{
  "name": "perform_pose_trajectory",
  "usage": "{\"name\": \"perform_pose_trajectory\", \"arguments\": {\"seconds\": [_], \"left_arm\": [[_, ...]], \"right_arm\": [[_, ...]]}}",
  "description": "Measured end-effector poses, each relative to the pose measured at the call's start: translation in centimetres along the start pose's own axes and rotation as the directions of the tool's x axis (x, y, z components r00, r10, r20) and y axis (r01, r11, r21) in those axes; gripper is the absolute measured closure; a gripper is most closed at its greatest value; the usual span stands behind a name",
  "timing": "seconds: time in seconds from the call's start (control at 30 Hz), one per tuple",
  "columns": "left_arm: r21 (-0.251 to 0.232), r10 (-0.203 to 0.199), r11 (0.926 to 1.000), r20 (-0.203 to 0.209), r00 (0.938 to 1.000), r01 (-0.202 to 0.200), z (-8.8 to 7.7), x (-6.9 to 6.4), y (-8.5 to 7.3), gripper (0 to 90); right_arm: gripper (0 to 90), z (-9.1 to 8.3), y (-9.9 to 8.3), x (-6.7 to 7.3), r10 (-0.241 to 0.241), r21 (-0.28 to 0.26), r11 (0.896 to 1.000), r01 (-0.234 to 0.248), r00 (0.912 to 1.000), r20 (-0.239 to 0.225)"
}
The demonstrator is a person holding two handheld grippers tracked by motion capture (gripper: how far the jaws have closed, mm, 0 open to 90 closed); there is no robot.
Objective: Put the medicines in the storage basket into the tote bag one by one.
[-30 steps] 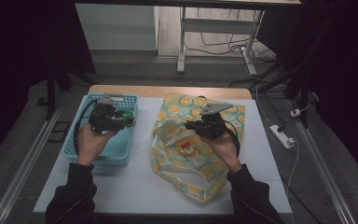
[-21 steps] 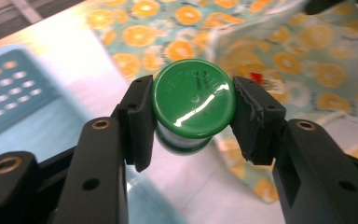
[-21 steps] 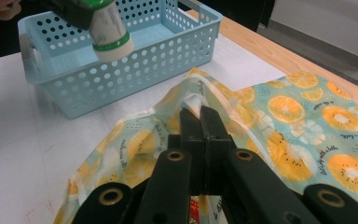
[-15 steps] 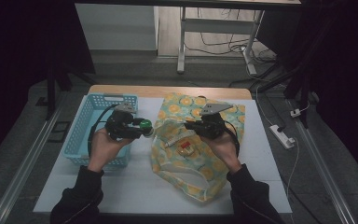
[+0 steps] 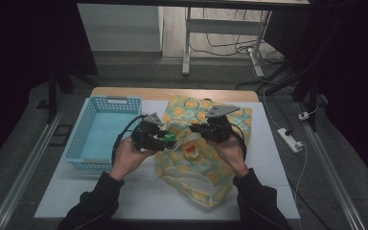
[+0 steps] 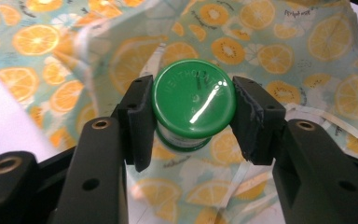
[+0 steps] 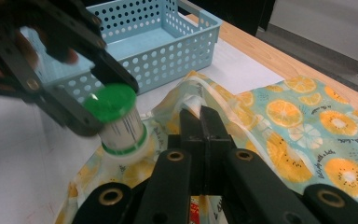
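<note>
One small jar with a green lid sits clamped between the pads of your left gripper, held by its lid, just above the open mouth of the fruit-print bag. Your right gripper has its jaws pressed together on the bag's upper edge, lifting the fabric so the mouth gapes toward the jar. Judging from this, the carry is nearly over and the drop is what remains: lower the jar through the opening, let go, then release the fabric.

Inside the bag, a little past the jar, you can make out one small red and yellow item already lying there; what it is stays unclear. To the left of the bag stands the blue basket, and its floor looks bare, so nothing seems left there to move. Both bag and basket rest on the white surface, the bag spread flat beyond your right gripper.
</note>
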State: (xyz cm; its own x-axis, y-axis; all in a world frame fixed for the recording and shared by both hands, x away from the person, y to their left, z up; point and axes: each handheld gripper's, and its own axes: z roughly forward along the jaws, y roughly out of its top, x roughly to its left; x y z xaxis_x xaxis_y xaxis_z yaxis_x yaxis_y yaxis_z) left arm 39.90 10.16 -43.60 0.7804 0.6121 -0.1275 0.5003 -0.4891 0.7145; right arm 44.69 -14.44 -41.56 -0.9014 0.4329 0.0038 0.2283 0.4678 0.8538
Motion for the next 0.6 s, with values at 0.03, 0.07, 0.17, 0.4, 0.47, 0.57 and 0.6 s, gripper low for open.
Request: {"name": "perform_pose_trajectory", "arguments": {"seconds": [0.03, 0.07, 0.17, 0.4, 0.47, 0.57, 0.6], "left_arm": [[0.002, 0.000, 1.0000, 0.004, 1.0000, 0.000, 0.3, 0.0, 0.1, 51.8], [0.002, 0.000, 1.0000, 0.004, 1.0000, 0.000, 0.7, -0.1, 0.1, 51.8], [0.006, 0.001, 1.0000, 0.003, 1.0000, -0.001, 1.7, -0.2, 0.5, 51.8], [0.020, 0.012, 0.9997, 0.000, 0.9999, -0.012, 4.0, -0.3, 1.6, 51.8], [0.022, 0.014, 0.9997, -0.015, 0.9998, -0.013, 4.5, -0.1, 1.8, 51.8], [0.018, 0.001, 0.9998, -0.033, 0.9995, 0.000, 5.1, 0.4, 2.0, 51.8], [0.015, -0.001, 0.9999, -0.038, 0.9993, 0.002, 5.3, 0.6, 2.1, 51.8]], "right_arm": [[90.0, 0.0, 0.0, 0.0, 0.001, 0.000, 1.000, -0.001, 1.0000, 0.000], [90.0, -0.1, 0.0, 0.0, 0.001, -0.002, 1.000, -0.001, 1.0000, 0.000], [90.0, -0.1, 0.1, 0.0, 0.002, -0.004, 1.000, -0.002, 1.0000, 0.001], [90.0, 0.0, 0.1, 0.1, 0.002, -0.002, 1.000, -0.002, 1.0000, -0.003], [90.0, 0.0, 0.1, 0.1, 0.001, -0.001, 1.000, -0.001, 1.0000, -0.002], [90.0, 0.0, 0.0, 0.1, 0.001, 0.000, 1.000, -0.001, 1.0000, -0.003], [90.0, 0.0, 0.0, 0.1, 0.000, 0.000, 1.000, 0.000, 1.0000, -0.003]]}}
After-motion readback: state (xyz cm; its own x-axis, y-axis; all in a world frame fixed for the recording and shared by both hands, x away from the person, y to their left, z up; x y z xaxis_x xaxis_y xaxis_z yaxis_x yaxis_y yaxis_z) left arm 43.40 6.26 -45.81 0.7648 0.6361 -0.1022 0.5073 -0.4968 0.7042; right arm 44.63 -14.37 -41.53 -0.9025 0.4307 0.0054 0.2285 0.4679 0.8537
